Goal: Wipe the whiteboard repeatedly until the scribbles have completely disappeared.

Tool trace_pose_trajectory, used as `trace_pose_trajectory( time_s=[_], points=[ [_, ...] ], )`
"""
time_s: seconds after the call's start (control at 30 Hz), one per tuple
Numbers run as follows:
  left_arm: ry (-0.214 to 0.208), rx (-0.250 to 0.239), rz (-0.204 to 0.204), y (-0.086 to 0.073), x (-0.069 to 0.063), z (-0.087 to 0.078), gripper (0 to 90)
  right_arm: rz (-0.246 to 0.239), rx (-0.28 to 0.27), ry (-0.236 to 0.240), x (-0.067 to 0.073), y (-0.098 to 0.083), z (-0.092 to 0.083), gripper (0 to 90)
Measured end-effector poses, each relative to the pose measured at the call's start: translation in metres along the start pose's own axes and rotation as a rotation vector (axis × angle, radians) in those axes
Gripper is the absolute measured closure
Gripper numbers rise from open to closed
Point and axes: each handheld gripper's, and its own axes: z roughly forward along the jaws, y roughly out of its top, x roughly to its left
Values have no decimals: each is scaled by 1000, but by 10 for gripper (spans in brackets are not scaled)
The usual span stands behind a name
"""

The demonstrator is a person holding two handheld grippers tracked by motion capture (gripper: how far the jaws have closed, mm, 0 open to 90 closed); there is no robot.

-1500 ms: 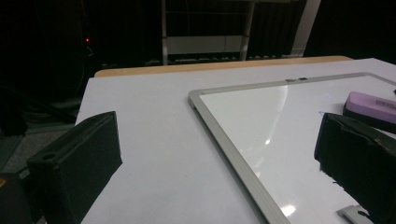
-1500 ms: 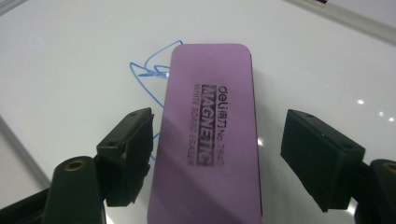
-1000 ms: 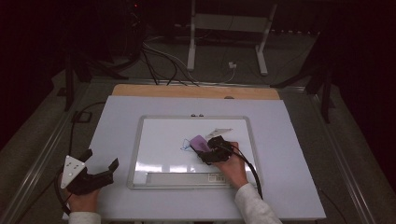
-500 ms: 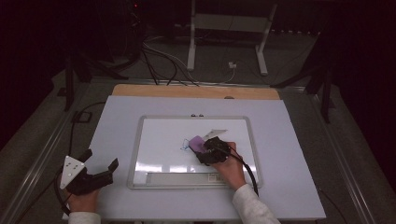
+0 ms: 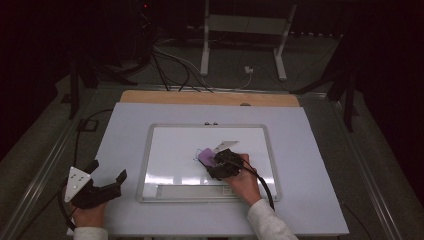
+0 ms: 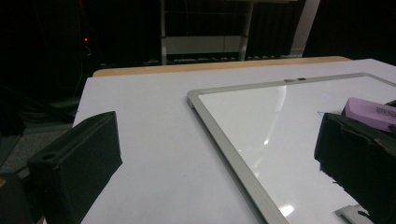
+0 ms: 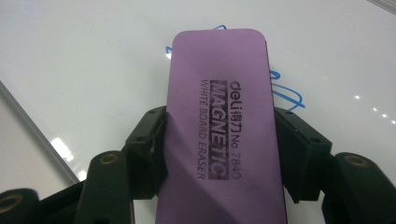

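Purple whiteboard eraser (image 7: 219, 126) clamped between the right gripper (image 5: 220, 162) fingers (image 7: 299, 144), flat on the whiteboard (image 5: 175, 150) over blue marks (image 7: 285, 93), left gripper (image 5: 102, 177) fingers (image 6: 77, 163) apart, resting on the desk (image 5: 310, 130) beside the whiteboard's frame

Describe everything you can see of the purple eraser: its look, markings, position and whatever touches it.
The purple eraser is a flat, rounded-corner block with a matte, plastic-looking top and a dark layer at its edge. Black print reads "deli", "MAGNETIC", "WHITE BOARD ERASER" and "No 7840". It lies flat on the whiteboard, over blue pen marks that peek out at its far end and side. The right gripper clamps its long sides with both black jaws.
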Motion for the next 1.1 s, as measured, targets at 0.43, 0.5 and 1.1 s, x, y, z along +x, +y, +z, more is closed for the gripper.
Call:
trace_pose_trajectory(
  time_s=[0.43,0.5,1.1],
  points=[
    [2,2,-1,0,0,0,14,143,1,-175,-44,-6,-5,414],
    [1,5,3,0,0,1,14,137,3,-160,-39,-5,-5,414],
    [3,6,1,0,0,1,14,160,15,-173,-42,-3,-4,414]
  ],
)
